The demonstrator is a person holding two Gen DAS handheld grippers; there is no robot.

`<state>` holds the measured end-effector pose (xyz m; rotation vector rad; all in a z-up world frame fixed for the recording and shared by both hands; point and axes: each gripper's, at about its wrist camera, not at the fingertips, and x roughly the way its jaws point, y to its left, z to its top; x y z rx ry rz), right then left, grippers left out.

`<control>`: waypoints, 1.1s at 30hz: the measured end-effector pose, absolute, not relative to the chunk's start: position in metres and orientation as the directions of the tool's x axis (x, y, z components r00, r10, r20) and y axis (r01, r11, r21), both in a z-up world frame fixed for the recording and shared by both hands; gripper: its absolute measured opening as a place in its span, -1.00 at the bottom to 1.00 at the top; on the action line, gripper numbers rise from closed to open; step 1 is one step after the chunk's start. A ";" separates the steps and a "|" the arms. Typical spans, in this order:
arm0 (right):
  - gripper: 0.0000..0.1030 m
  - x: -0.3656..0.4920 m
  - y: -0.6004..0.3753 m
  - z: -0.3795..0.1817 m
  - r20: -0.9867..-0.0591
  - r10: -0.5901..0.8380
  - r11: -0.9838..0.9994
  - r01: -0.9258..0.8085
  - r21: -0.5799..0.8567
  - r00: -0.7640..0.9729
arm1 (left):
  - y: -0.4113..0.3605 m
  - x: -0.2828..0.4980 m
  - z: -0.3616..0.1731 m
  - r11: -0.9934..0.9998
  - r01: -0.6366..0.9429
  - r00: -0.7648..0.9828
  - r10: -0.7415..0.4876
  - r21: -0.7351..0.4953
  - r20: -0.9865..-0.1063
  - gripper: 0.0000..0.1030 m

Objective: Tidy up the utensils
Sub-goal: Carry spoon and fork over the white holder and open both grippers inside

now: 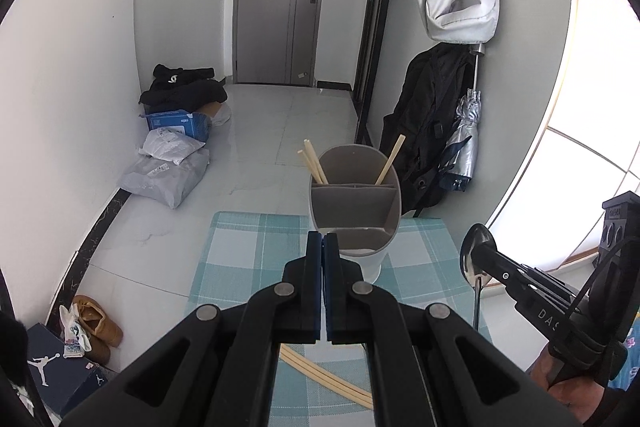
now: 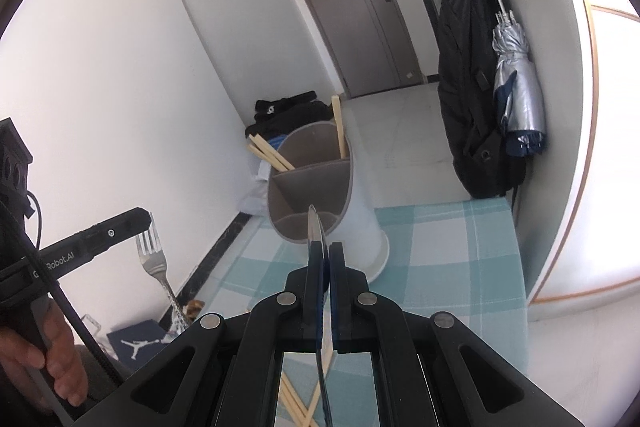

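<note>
The left gripper (image 2: 150, 223) pinches a fork (image 2: 154, 259), the right (image 2: 325, 247) a spoon (image 1: 476, 259); either could swing and tip the holder (image 1: 354, 187).

Below the closed jaws of the left gripper (image 1: 323, 239), the loose chopsticks (image 1: 320, 373) on the checked mat (image 1: 240, 251) run under the black arms, ends hidden. The spoon (image 2: 316, 227) pinched in the right gripper (image 2: 325, 247) shows only edge-on, and its handle leaves the frame below. Beyond the jaws, the holder (image 1: 354, 195) hides its chopsticks' lower ends.
</note>
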<state>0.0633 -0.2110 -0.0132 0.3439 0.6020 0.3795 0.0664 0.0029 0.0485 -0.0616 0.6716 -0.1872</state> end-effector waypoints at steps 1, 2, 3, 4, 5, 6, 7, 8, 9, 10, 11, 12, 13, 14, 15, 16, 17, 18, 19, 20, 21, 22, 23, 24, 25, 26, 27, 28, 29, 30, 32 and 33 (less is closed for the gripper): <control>-0.96 0.063 -0.212 -0.008 -0.467 0.442 0.871 -0.243 0.427 0.766 | 0.003 0.068 0.053 0.980 0.155 0.770 -0.197 -0.121 -0.607 -1.00; -0.96 0.063 -0.213 -0.002 -0.455 0.443 0.868 -0.242 0.434 0.773 | 0.002 0.069 0.057 0.980 0.158 0.775 -0.201 -0.124 -0.599 -1.00; -0.96 0.064 -0.213 0.003 -0.445 0.445 0.864 -0.243 0.440 0.777 | 0.002 0.071 0.063 0.979 0.161 0.782 -0.204 -0.125 -0.589 -1.00; -0.96 0.065 -0.213 0.008 -0.436 0.449 0.861 -0.246 0.446 0.780 | 0.001 0.073 0.069 0.978 0.165 0.787 -0.208 -0.126 -0.580 -1.00; -0.96 0.067 -0.213 0.015 -0.424 0.450 0.859 -0.251 0.447 0.786 | 0.002 0.073 0.074 0.978 0.166 0.794 -0.209 -0.127 -0.571 -1.00; -0.96 0.069 -0.212 0.022 -0.412 0.450 0.859 -0.258 0.443 0.792 | 0.002 0.076 0.080 0.977 0.168 0.801 -0.213 -0.131 -0.559 -1.00; -0.96 0.071 -0.211 0.029 -0.400 0.451 0.859 -0.266 0.439 0.798 | 0.002 0.079 0.086 0.976 0.170 0.807 -0.217 -0.135 -0.550 -1.00; -0.96 0.073 -0.210 0.037 -0.385 0.454 0.857 -0.275 0.436 0.803 | 0.003 0.080 0.091 0.975 0.170 0.812 -0.219 -0.140 -0.541 -1.00; -0.96 0.076 -0.209 0.044 -0.373 0.455 0.855 -0.281 0.435 0.808 | 0.004 0.082 0.097 0.975 0.169 0.819 -0.221 -0.146 -0.530 -1.00; -0.96 0.079 -0.208 0.050 -0.361 0.455 0.855 -0.285 0.434 0.814 | 0.005 0.086 0.102 0.973 0.171 0.823 -0.226 -0.152 -0.520 -1.00; -0.96 0.083 -0.208 0.059 -0.346 0.456 0.853 -0.291 0.433 0.820 | 0.005 0.089 0.107 0.972 0.173 0.827 -0.231 -0.159 -0.513 -1.00; -0.96 0.087 -0.208 0.065 -0.334 0.456 0.852 -0.296 0.432 0.825 | 0.006 0.093 0.112 0.971 0.173 0.831 -0.234 -0.166 -0.504 -1.00; -0.96 0.092 -0.208 0.071 -0.322 0.455 0.851 -0.300 0.431 0.830 | 0.008 0.099 0.118 0.970 0.174 0.837 -0.238 -0.173 -0.492 -1.00; -0.96 0.096 -0.207 0.078 -0.309 0.454 0.851 -0.304 0.427 0.836 | 0.008 0.102 0.121 0.969 0.173 0.842 -0.237 -0.174 -0.484 -1.00; -0.96 0.101 -0.207 0.082 -0.300 0.453 0.852 -0.308 0.424 0.840 | 0.009 0.106 0.125 0.970 0.171 0.849 -0.235 -0.175 -0.473 -1.00; -0.96 0.106 -0.206 0.089 -0.288 0.452 0.852 -0.313 0.420 0.844 | 0.010 0.112 0.129 0.969 0.173 0.855 -0.236 -0.175 -0.461 -1.00; -0.96 0.112 -0.205 0.095 -0.276 0.449 0.853 -0.316 0.415 0.850 | 0.009 0.114 0.131 0.969 0.172 0.860 -0.235 -0.176 -0.453 -1.00; -0.96 0.118 -0.204 0.099 -0.268 0.448 0.853 -0.319 0.412 0.853 | 0.010 0.120 0.134 0.969 0.171 0.864 -0.235 -0.179 -0.445 -1.00; -0.96 0.124 -0.203 0.104 -0.260 0.448 0.853 -0.322 0.410 0.855 | 0.011 0.123 0.136 0.968 0.171 0.867 -0.236 -0.183 -0.438 -1.00; -0.96 0.131 -0.201 0.109 -0.251 0.447 0.853 -0.325 0.408 0.859 | 0.012 0.129 0.139 0.968 0.169 0.871 -0.236 -0.187 -0.432 -1.00; -0.96 0.137 -0.200 0.112 -0.243 0.444 0.854 -0.326 0.404 0.862 | 0.013 0.134 0.141 0.967 0.167 0.875 -0.234 -0.190 -0.424 -1.00; -0.96 0.143 -0.198 0.115 -0.235 0.442 0.856 -0.329 0.398 0.866 | 0.013 0.140 0.142 0.967 0.165 0.878 -0.233 -0.192 -0.418 -1.00; -0.96 0.149 -0.197 0.118 -0.228 0.439 0.859 -0.331 0.392 0.869 | 0.015 0.144 0.143 0.967 0.163 0.882 -0.231 -0.195 -0.412 -1.00; -0.96 0.156 -0.195 0.120 -0.220 0.435 0.862 -0.332 0.384 0.873 | 0.016 0.149 0.144 0.967 0.160 0.885 -0.229 -0.198 -0.405 -1.00; -0.96 0.160 -0.193 0.122 -0.212 0.432 0.863 -0.334 0.379 0.877 | 0.018 0.155 0.145 0.967 0.157 0.888 -0.228 -0.203 -0.400 -1.00; -0.96 0.167 -0.191 0.123 -0.205 0.431 0.864 -0.336 0.376 0.879 | 0.019 0.162 0.145 0.967 0.152 0.891 -0.224 -0.205 -0.396 -1.00; -0.96 0.173 -0.191 0.124 -0.201 0.428 0.865 -0.335 0.373 0.881 | 0.020 0.168 0.144 0.967 0.147 0.893 -0.220 -0.207 -0.393 -1.00; -0.96 0.179 -0.189 0.124 -0.197 0.424 0.867 -0.334 0.370 0.884 | 0.021 0.174 0.143 0.967 0.144 0.893 -0.219 -0.212 -0.392 -1.00; -0.96 0.185 -0.188 0.123 -0.192 0.422 0.868 -0.334 0.369 0.886 | 0.022 0.179 0.142 0.966 0.142 0.893 -0.220 -0.217 -0.393 -1.00; -0.96 0.190 -0.188 0.122 -0.190 0.419 0.869 -0.332 0.368 0.888 | 0.023 0.184 0.140 0.965 0.139 0.892 -0.219 -0.220 -0.395 -1.00; -0.96 0.204 -0.187 0.118 -0.188 0.412 0.871 -0.325 0.369 0.891 | 0.024 0.195 0.135 0.966 0.132 0.891 -0.214 -0.223 -0.401 -1.00; -0.96 0.211 -0.186 0.114 -0.190 0.410 0.871 -0.321 0.371 0.892 | 0.024 0.200 0.131 0.967 0.127 0.891 -0.208 -0.219 -0.404 -1.00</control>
